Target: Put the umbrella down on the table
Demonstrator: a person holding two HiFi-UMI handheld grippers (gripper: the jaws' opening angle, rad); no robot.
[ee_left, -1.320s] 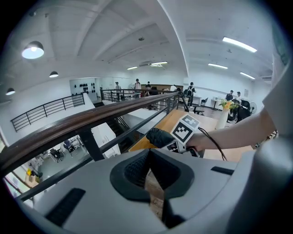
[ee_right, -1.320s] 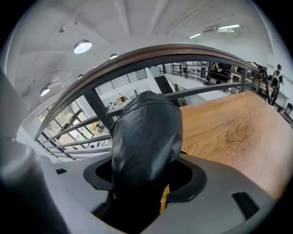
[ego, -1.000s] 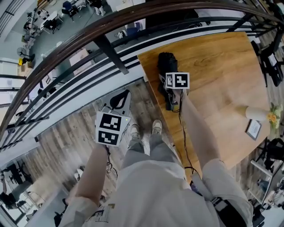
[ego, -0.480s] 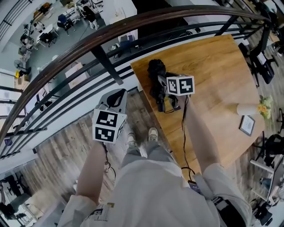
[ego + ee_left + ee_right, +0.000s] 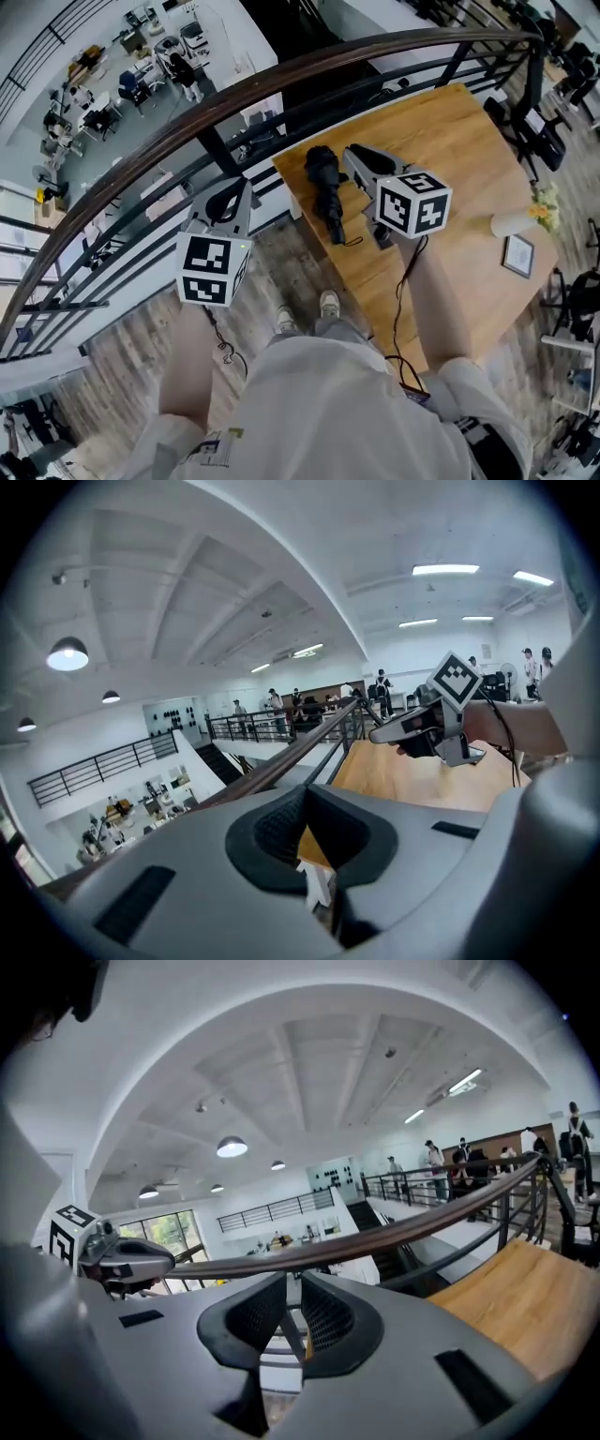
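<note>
One umbrella [image 5: 325,192], black and folded, lies flat on the table [image 5: 469,131]. It is near the corner closest to the railing [image 5: 281,80], with its bunched cloth end toward the rail and its thin end pointing back toward the person. It rests wholly on the wood and nothing grips it, so I judge the setting-down done.

Just beside it on the table side, the right gripper [image 5: 354,155] hangs over the wood. As far as the head view tells, it is clear of the umbrella. Its jaws have just been closing and now stand only a slit apart. Its own view shows nothing between them, only the rail and the hall beyond. That looks to me like a tool idling after letting go, not one about to grasp.

Off the table and out over the floor, the left gripper [image 5: 232,192] is held up near the rail. Its pads stand a little apart around bare air, with the table edge showing through the gap. It has no part in holding anything.

Light-grained and mostly bare, the table top gives the umbrella a level bed. A pale vase of yellow flowers [image 5: 520,220] and a small picture frame [image 5: 518,255] stand well apart from it at the far side. Grey plank flooring [image 5: 131,356] runs beneath the person's shoes [image 5: 328,302]. Beyond the curved dark handrail the room opens onto a lower level with desks and people [image 5: 141,56].
</note>
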